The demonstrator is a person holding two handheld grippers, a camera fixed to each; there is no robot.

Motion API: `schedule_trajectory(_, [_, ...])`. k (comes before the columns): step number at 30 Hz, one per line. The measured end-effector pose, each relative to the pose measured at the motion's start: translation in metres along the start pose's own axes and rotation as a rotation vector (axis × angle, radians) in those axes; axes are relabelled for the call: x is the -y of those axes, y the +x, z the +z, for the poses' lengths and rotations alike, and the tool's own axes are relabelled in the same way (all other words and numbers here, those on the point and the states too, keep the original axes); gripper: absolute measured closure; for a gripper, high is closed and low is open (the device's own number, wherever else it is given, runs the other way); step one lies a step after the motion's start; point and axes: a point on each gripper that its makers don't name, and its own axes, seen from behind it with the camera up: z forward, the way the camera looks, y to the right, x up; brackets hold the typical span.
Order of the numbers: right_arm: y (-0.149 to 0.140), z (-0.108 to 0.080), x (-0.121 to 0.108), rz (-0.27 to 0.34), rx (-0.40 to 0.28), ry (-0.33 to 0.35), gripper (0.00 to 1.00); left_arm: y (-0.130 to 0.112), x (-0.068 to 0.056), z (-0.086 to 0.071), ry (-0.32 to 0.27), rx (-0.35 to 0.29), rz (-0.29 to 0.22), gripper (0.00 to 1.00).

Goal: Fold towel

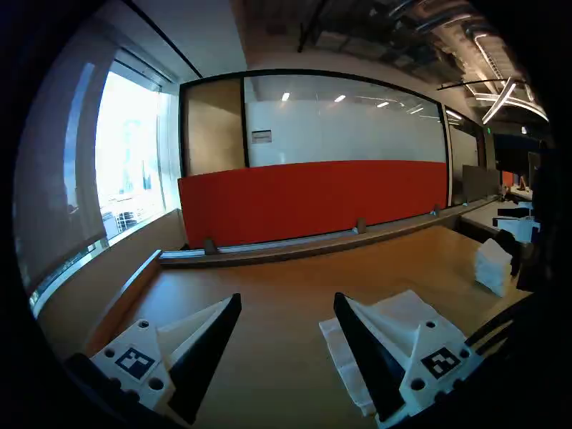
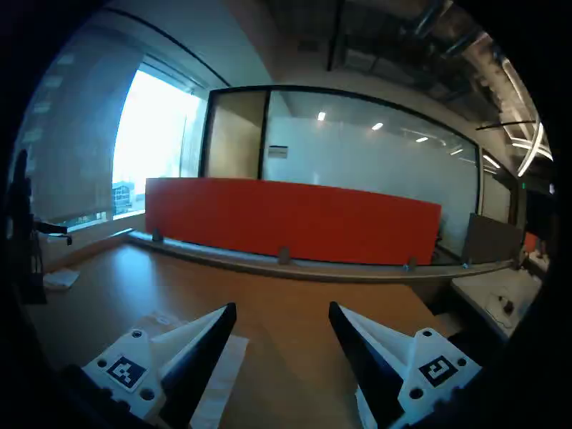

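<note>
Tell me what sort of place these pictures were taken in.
Most likely an open-plan office. A long wooden desk carries a red divider panel along its back edge, a glass-walled room stands behind it, and strip lights hang under a ceiling with exposed pipes.

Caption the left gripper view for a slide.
Open left gripper hovers over a wooden table, a white towel lying partly behind one finger, red partition beyond.

No words or numbers can be read. A sign [image 1: 262,136] on the far glass wall [image 1: 343,132] is too small to make out. Each finger of the left gripper [image 1: 286,296] bears a marker [image 1: 134,361] of black-and-white squares only.
</note>
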Motion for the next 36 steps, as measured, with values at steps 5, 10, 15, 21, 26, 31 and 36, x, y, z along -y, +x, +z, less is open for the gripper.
schedule_trajectory(5, [-0.007,-0.007,0.013,-0.056,0.081,0.081,0.00,-0.003,-0.014,-0.003,-0.062,0.054,0.014,0.04])
schedule_trajectory(10, [-0.012,-0.013,0.024,-0.102,0.141,0.148,0.00,-0.009,-0.034,-0.008,-0.136,0.104,0.039,0.04])
schedule_trajectory(15, [-0.017,-0.017,0.033,-0.139,0.182,0.191,0.00,-0.019,-0.049,-0.014,-0.189,0.153,0.065,0.04])
schedule_trajectory(21, [-0.028,-0.020,0.045,-0.158,0.212,0.238,0.00,-0.035,-0.058,-0.017,-0.211,0.190,0.061,0.04])
schedule_trajectory(26, [-0.045,-0.022,0.052,-0.167,0.246,0.265,0.00,-0.055,-0.065,-0.019,-0.226,0.228,0.067,0.04])
schedule_trajectory(31, [-0.068,-0.024,0.058,-0.181,0.282,0.281,0.00,-0.075,-0.072,-0.019,-0.246,0.265,0.078,0.04])
schedule_trajectory(36, [-0.095,-0.027,0.063,-0.186,0.324,0.294,0.00,-0.098,-0.078,-0.019,-0.263,0.306,0.084,0.04])
